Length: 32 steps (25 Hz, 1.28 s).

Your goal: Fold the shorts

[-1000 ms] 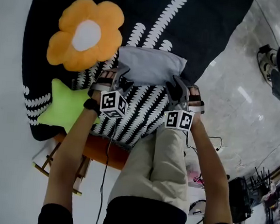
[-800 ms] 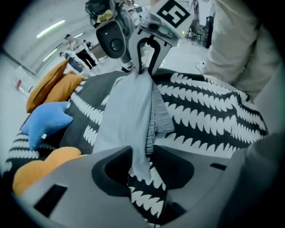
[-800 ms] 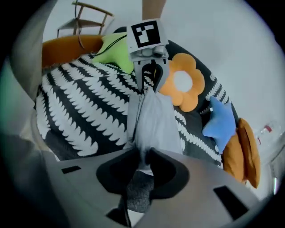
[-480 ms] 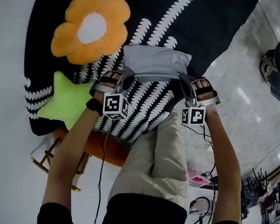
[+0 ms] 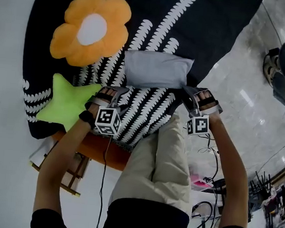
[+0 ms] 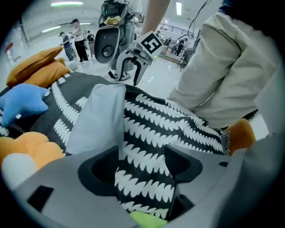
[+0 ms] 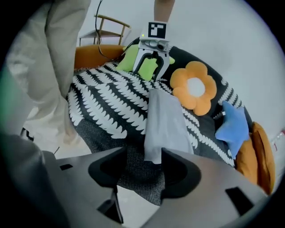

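A black bed with white feathery stripes carries everything. The folded grey shorts lie flat near its front edge. An orange flower cushion sits by the left edge, a green star cushion at the front-left edge, and a blue star cushion farther back.

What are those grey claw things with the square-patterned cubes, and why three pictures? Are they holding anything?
A person holds a tool in each hand: the left gripper and the right gripper. The cubes are part of them. One picture comes from a camera on the person's head, looking down; the other two come from cameras riding on each tool, looking along its jaws. On the black-and-white cover lie folded grey shorts, an orange flower cushion, a green star cushion and a blue star cushion. Both pairs of jaws have just been opening and stand apart. Nothing is gripped: the shorts lie loose ahead of them.
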### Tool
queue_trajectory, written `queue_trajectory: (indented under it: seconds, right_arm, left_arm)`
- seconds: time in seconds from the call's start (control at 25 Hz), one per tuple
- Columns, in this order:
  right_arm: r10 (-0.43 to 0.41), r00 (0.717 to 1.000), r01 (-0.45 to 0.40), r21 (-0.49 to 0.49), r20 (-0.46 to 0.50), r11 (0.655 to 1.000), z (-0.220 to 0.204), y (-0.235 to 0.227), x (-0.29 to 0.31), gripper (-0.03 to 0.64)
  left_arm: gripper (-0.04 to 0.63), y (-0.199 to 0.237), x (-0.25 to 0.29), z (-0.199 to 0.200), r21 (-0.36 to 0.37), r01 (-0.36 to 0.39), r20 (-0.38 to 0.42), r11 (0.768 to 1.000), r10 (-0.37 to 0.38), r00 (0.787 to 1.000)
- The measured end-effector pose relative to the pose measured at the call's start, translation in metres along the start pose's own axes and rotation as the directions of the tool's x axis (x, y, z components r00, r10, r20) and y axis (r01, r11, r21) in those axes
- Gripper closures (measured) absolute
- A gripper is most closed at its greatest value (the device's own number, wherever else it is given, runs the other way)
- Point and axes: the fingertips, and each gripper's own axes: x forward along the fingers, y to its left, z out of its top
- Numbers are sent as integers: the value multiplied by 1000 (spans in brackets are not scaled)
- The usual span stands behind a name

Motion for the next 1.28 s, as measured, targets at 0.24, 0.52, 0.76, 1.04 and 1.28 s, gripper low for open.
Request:
queue_trajectory:
  seconds: [0.24,0.52,0.76,1.04,1.28]
  right_arm:
    - [-238,971,194,553,8,810,-10,-100,2,480]
    - [-96,993,115,817,-73,565,-57,-150,70,597]
    - [-253,967,199,738,-40,645,4,-97,21,583]
    - [-141,976,219,739,-167,637,-23,-14,10,531]
    - [-286,955,226,832,-86,507,50,-55,-146,537]
  left_arm:
    - [301,101,-11,4,-337,-155,147,929,214,966]
    - [282,147,44,2,-437,-97,101,894,155,983]
    - [276,103,22,4,-501,-201,107,842,291,951]
    - [281,101,4,13,-552,-358,46,753,457,888]
    - [291,47,-152,64,-629,-369,149,685,572,807]
